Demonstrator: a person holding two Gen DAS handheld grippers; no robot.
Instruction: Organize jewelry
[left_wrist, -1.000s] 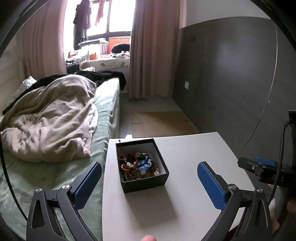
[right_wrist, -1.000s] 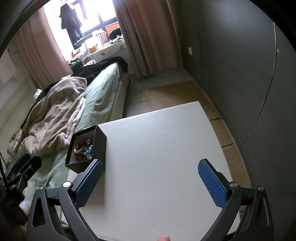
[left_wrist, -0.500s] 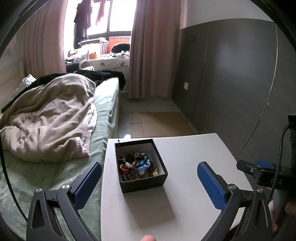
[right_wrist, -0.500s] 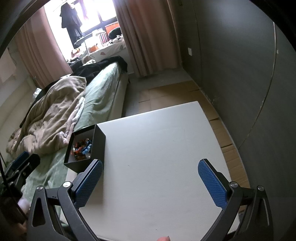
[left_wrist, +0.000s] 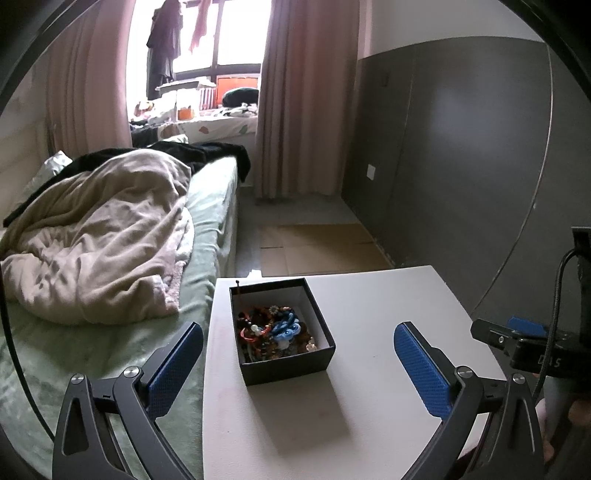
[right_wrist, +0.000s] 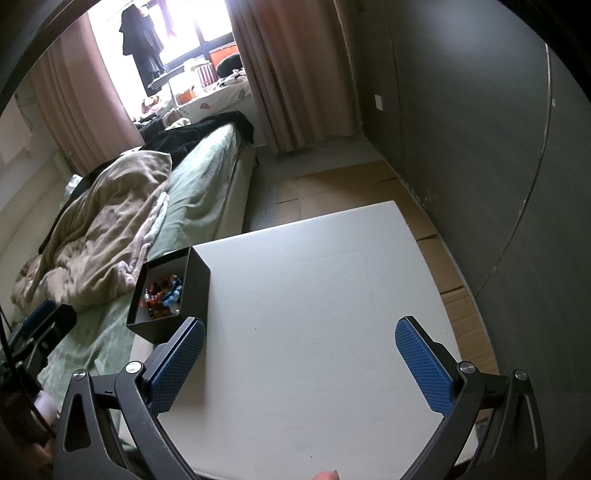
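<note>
A black open box (left_wrist: 288, 363) stands on the white table (left_wrist: 369, 406) near its left edge. It holds a tangle of jewelry (left_wrist: 275, 330): blue, red and brown beads and cords. My left gripper (left_wrist: 298, 365) is open and empty, with the box just beyond and between its blue pads. In the right wrist view the box (right_wrist: 197, 280) sits at the table's left edge with the jewelry (right_wrist: 164, 293) inside. My right gripper (right_wrist: 300, 360) is open and empty above bare table (right_wrist: 314, 295), to the right of the box.
A bed with a green sheet and a beige blanket (left_wrist: 99, 229) runs along the table's left side. A dark grey wall (left_wrist: 461, 147) is to the right. Floor with cardboard sheets (left_wrist: 314, 251) lies beyond the table. The other gripper shows at the right edge of the left wrist view (left_wrist: 524, 343).
The left wrist view has shifted slightly; the box sits a little further left and further away. The right gripper has hardly moved. Both grippers stay open.
</note>
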